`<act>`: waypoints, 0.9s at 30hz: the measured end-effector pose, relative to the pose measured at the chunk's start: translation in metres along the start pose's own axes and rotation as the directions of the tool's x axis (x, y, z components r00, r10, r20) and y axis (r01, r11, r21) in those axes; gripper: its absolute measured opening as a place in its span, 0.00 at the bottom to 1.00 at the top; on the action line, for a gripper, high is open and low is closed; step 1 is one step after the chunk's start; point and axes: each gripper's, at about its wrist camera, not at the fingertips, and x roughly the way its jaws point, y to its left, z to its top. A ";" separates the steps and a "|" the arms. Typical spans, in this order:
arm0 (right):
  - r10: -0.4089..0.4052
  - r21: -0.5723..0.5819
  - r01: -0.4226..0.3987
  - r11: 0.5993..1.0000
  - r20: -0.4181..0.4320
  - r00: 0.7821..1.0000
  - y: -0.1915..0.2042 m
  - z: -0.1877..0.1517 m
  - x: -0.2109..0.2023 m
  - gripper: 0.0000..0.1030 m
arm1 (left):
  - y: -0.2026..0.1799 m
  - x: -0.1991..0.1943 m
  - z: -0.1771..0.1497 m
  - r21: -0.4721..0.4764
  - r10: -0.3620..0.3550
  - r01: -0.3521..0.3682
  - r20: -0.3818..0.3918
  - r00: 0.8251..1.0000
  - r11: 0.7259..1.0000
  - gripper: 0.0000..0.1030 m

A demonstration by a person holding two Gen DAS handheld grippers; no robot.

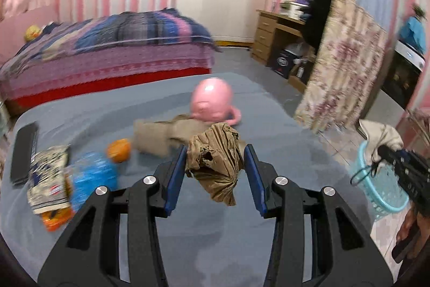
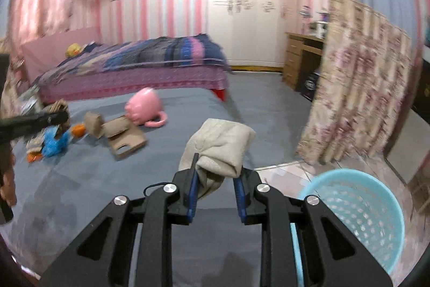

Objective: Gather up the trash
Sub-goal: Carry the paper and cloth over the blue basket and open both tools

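Note:
My left gripper (image 1: 215, 152) is shut on a crumpled brown paper bag (image 1: 215, 155), held above the grey table (image 1: 188, 246). My right gripper (image 2: 216, 174) is shut on a beige cloth (image 2: 217, 147), held above the table's right edge beside the light blue basket (image 2: 357, 214). The basket also shows in the left wrist view (image 1: 381, 187), with the right gripper and cloth above it. On the table lie torn cardboard (image 2: 123, 136), a blue wrapper (image 1: 91, 176), an orange piece (image 1: 119, 149), printed packaging (image 1: 48, 179) and a pink cup (image 1: 212, 101).
A black remote (image 1: 22, 152) lies at the table's left edge. A bed (image 2: 139, 66) stands behind the table. A floral curtain (image 2: 357, 104) hangs to the right, with a wooden desk (image 2: 301, 55) behind it. The floor by the basket is tiled.

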 end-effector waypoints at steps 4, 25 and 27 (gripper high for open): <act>-0.115 0.067 0.114 0.991 0.023 0.993 -0.038 0.003 -0.011 0.23 | -0.051 0.011 0.005 0.027 -0.076 0.075 0.008 0.997 0.997 0.41; -0.452 0.210 0.454 0.866 -0.062 0.890 -0.202 -0.037 -0.044 0.23 | -0.309 0.074 -0.008 0.322 -0.411 0.421 -0.104 0.906 0.848 0.41; -0.456 0.210 0.462 0.862 -0.078 0.887 -0.207 -0.044 -0.042 0.23 | -0.325 0.082 -0.017 0.349 -0.412 0.426 -0.117 0.904 0.835 0.41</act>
